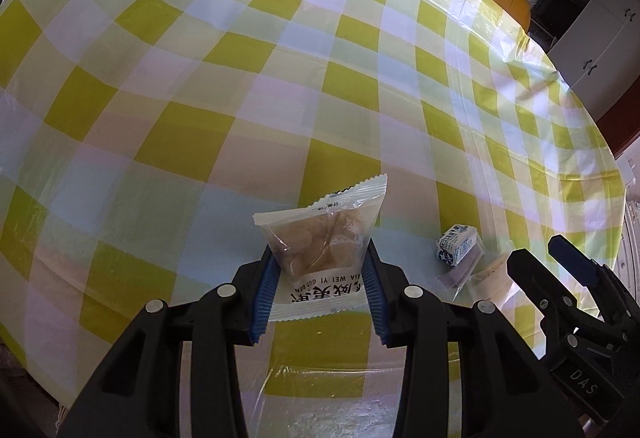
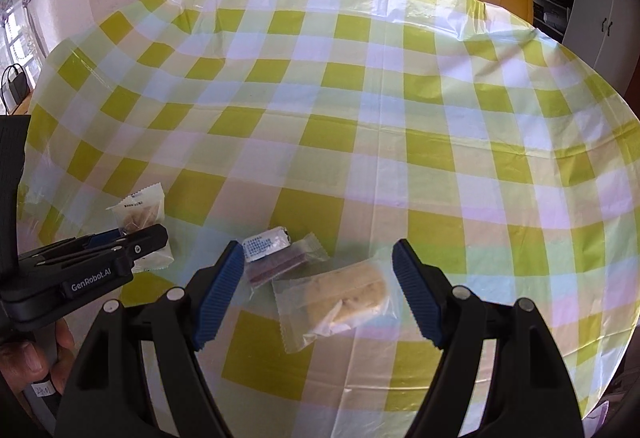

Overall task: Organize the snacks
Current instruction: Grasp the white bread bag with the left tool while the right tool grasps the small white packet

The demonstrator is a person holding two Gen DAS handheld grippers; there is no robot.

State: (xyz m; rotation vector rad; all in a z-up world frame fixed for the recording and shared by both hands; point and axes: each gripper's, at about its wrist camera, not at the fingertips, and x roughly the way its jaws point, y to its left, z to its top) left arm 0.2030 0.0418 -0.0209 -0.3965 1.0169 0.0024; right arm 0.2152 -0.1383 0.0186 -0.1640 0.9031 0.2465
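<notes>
Left wrist view: a light, crinkly nut packet (image 1: 320, 250) is clamped mid-body by the left gripper (image 1: 320, 286); crushing is likely. The right gripper (image 2: 320, 294) is held wide open, empty.

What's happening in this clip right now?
A person is sorting wrapped snacks on a checked tablecloth. The left tongs are shut on a clear nut packet. The right tongs are open over a pale cake packet, beside a dark bar and a small white packet.

left gripper (image 1: 320, 278) clamping snack packet (image 1: 320, 238), checked tablecloth (image 1: 240, 78)
</notes>
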